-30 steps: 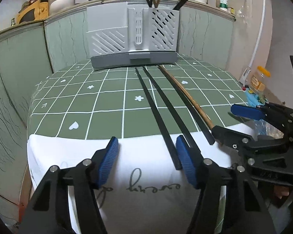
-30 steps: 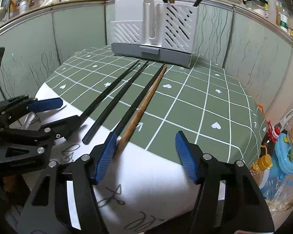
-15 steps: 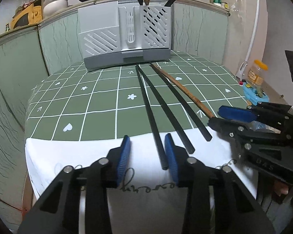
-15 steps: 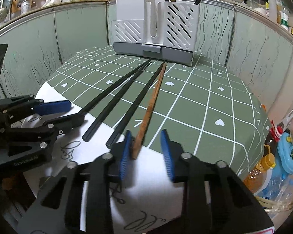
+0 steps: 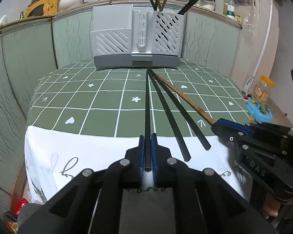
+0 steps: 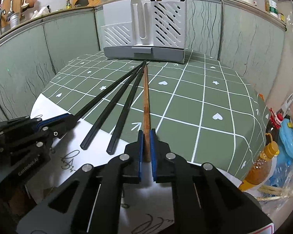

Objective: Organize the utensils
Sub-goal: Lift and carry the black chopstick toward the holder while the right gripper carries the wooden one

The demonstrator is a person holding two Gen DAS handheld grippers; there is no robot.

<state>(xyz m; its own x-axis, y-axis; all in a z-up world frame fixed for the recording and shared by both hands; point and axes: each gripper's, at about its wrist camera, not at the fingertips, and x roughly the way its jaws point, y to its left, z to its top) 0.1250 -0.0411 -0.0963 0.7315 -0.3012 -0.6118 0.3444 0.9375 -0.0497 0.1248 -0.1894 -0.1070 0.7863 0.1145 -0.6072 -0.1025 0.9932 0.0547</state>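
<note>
1. The left hand-held gripper (image 5: pixel 147 152) has just been closing, and its blue pads now press on the near end of the leftmost black chopstick (image 5: pixel 147 105). The rest of that stick lies flat on the desk (image 5: pixel 99 101).
2. The right hand-held gripper (image 6: pixel 146 148) has likewise just been closing and is now clamped on the near end of the brown wooden chopstick (image 6: pixel 146 97), the rightmost of the four.
3. Two more black chopsticks (image 5: pixel 171 115) lie loose between the held pair. All four fan out from one spot just in front of the grey utensil holder (image 5: pixel 136 44), with their near ends spread over the white cloth (image 5: pixel 84 152).
4. Gripping the outer sticks by their spread near ends looks deliberate: there each gripper has room and the inner two are left undisturbed. It also suits lifting each stick and dropping it upright into the holder.
5. The holder stands at the far edge of the desk. Its right slatted compartment already carries several upright utensils, so the sorting seems partly done.
6. Readable writing: "DAS" on the right gripper's body in the left wrist view, and "GenRobot.AI" on the left gripper's body in the right wrist view. The cursive script on the cloth cannot be made out.
</note>
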